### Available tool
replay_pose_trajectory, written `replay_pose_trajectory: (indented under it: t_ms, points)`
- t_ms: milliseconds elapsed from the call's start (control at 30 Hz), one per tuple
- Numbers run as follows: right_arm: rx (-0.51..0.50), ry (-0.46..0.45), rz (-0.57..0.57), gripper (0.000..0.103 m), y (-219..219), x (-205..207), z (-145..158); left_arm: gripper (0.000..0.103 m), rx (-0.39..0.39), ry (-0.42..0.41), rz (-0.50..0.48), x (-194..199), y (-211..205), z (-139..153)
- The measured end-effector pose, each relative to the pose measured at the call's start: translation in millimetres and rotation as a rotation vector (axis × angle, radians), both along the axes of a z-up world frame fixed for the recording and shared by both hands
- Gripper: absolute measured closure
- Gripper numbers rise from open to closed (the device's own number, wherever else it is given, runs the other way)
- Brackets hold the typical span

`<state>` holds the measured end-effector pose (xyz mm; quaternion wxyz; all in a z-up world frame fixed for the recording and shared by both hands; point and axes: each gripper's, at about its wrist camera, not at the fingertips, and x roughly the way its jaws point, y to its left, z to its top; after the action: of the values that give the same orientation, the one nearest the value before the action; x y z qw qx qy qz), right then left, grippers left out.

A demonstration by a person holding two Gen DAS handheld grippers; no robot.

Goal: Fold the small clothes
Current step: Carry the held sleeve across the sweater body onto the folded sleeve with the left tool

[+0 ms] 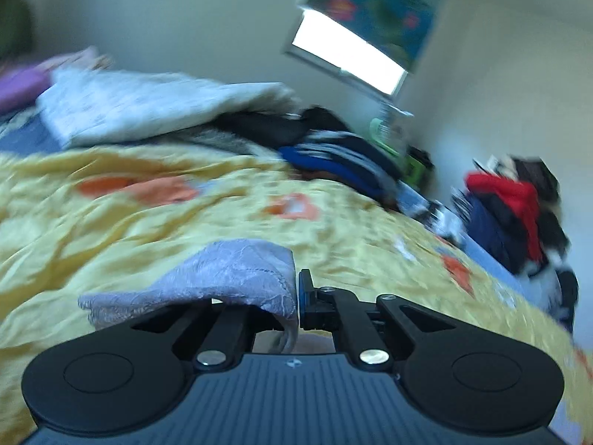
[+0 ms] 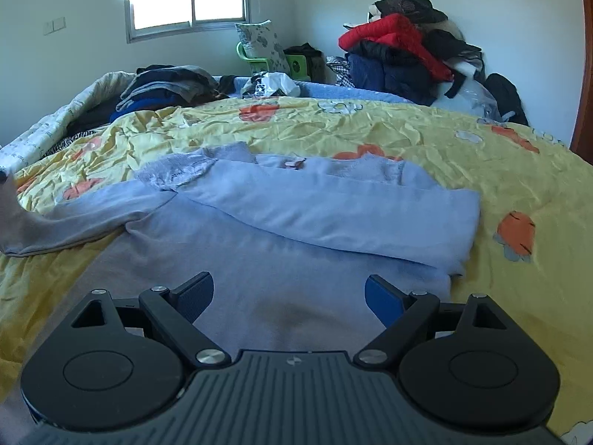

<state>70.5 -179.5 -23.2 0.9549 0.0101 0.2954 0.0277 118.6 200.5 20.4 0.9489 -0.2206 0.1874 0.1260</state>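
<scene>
Two fisheye views look along hand-held tongs over a bed covered by a crumpled yellow quilt printed with orange flowers.

In the left wrist view, which is blurred and tilted, the left tongs are closed tight on a lacy, pale lavender edge of cloth. The cloth drapes over the left finger and is lifted off the quilt, with a fold hanging down between the arms of the tool.

In the right wrist view, the right tongs stand wide apart, gripping nothing, low over the near part of a lavender long-sleeved top. The top lies spread on the quilt in the middle of the bed. Its right side is folded in across the body. On its left side a sleeve stretches out toward the left edge of the picture, and a lace patch sits near the shoulder.

Farther back, dark folded clothes rest at the bed's left. A heap of clothing with a red garment stands against the right wall. A window glows under a flowered blind.
</scene>
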Motion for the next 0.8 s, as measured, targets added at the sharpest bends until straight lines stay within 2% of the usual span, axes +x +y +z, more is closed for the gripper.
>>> replay_pose_trajectory:
  t_ms: [200, 367, 800]
  points:
    - [0.013, -0.013, -0.010, 0.012, -8, -3, 3, 0.098, 0.094, 0.028, -0.148, 29, -66, 11]
    - [-0.005, -0.042, -0.010, 0.012, -14, -4, 7, 0.098, 0.172, 0.066, -0.229, 46, -118, 11]
    - [0.048, -0.035, -0.024, 0.012, -37, -11, 2, 0.098, 0.304, 0.121, -0.308, 74, -192, 3]
